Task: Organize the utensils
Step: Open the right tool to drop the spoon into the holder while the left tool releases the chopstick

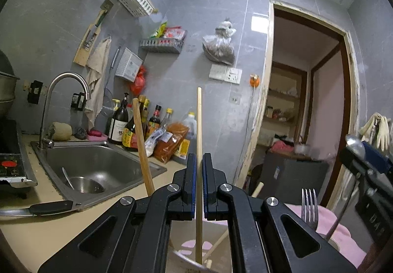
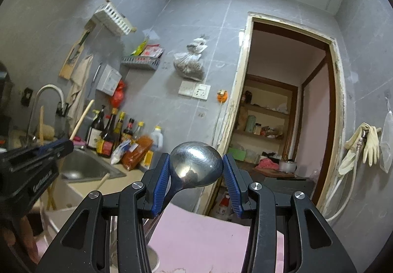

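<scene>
The left gripper (image 1: pixel 199 165) is clamped on a chopstick (image 1: pixel 199 125), a thin, pale wooden stick held upright between the blue pads; it rises well above the fingertips, and its lower end drops into a white holder (image 1: pixel 216 228) below the gripper. Other pale sticks lean in or near that holder, among them a thicker wooden handle (image 1: pixel 141 140) tilting left. Just to the right a steel fork (image 1: pixel 310 206) stands tines up before a pink cloth (image 1: pixel 343 231).

The right gripper (image 2: pixel 196 165) holds a spoon (image 2: pixel 196 166) by its bowl: the shiny, rounded steel bowl sits between the two blue pads, which touch its sides, and the handle slants down to the left out of sight. Under it lies the pink cloth (image 2: pixel 201 241). In the left view the same spoon (image 1: pixel 355 144) shows at the far right edge.

Beyond are a steel sink (image 1: pixel 98 165) with a curved tap (image 1: pixel 66 91), a row of sauce bottles (image 1: pixel 137 123) against the grey tiled wall, and an open doorway (image 1: pixel 307 106).
</scene>
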Demonstrator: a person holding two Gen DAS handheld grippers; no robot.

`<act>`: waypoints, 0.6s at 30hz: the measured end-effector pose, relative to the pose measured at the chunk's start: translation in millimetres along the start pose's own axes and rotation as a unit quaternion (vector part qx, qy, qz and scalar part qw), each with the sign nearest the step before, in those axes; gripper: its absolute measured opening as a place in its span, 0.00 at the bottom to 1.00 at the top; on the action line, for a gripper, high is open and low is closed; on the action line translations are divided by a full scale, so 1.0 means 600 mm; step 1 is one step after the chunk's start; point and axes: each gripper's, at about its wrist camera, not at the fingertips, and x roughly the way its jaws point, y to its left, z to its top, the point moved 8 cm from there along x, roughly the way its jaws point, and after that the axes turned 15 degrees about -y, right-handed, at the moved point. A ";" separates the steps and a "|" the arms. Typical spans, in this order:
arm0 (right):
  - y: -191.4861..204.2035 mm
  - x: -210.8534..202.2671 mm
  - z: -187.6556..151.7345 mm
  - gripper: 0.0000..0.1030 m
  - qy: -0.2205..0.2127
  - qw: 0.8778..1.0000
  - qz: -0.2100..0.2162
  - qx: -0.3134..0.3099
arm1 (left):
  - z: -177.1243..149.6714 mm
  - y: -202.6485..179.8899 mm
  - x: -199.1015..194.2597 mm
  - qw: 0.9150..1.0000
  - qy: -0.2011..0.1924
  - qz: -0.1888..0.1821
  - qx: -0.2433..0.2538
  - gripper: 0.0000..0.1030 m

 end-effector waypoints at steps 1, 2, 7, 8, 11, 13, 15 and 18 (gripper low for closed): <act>0.004 -0.001 -0.002 0.39 0.003 1.000 0.005 -0.002 | -0.001 0.000 0.000 1.000 0.005 0.001 0.004 0.03; 0.008 -0.003 -0.006 0.40 0.006 1.000 0.010 -0.003 | -0.003 -0.001 -0.001 1.000 0.013 0.001 0.007 0.03; 0.023 -0.008 -0.019 0.40 0.025 0.999 0.034 -0.008 | -0.016 -0.005 -0.007 0.999 0.047 -0.011 0.008 0.03; 0.026 -0.008 -0.023 0.40 0.030 0.999 0.039 -0.008 | -0.019 -0.005 -0.009 0.999 0.052 -0.014 0.009 0.03; 0.033 -0.011 -0.033 0.40 0.047 0.997 0.058 -0.003 | -0.032 -0.006 -0.013 0.997 0.073 -0.018 0.015 0.03; 0.036 -0.014 -0.039 0.39 0.058 0.996 0.074 0.007 | -0.040 -0.004 -0.016 0.995 0.095 -0.022 0.007 0.03; 0.032 -0.021 -0.036 0.40 0.055 0.994 0.085 0.029 | -0.045 -0.002 -0.022 0.993 0.111 -0.029 -0.002 0.03; 0.030 -0.026 -0.035 0.40 0.064 0.992 0.097 0.050 | -0.045 -0.007 -0.033 0.991 0.124 -0.043 -0.005 0.03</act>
